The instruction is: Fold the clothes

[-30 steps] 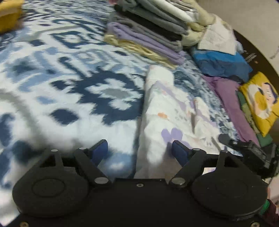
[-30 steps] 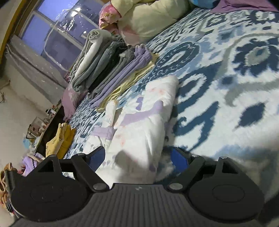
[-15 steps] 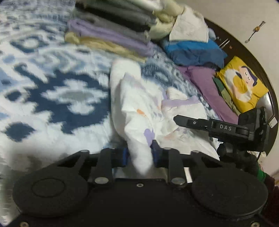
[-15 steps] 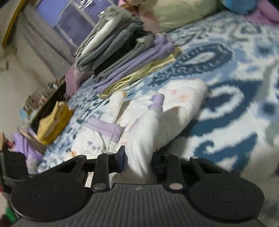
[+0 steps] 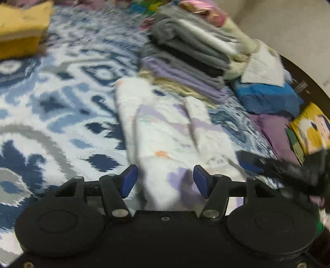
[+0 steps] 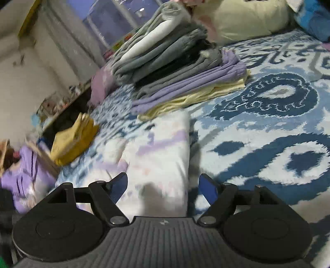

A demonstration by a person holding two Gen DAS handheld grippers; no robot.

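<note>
Both grippers, left (image 5: 164,178) and right (image 6: 163,188), hover with fingers spread wide and released over a white floral garment (image 5: 165,132) lying folded lengthwise on the blue patterned bed (image 5: 51,115), just beside a stack of folded clothes (image 6: 175,61).

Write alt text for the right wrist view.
The right tool is open over a folded white floral garment on a blue patterned bedspread. A stack of folded clothes sits beyond it; a yellow bundle lies left.

Bedroom: patterned bedspread (image 6: 268,127) (pillow (image 6: 247,18) behind).
</note>
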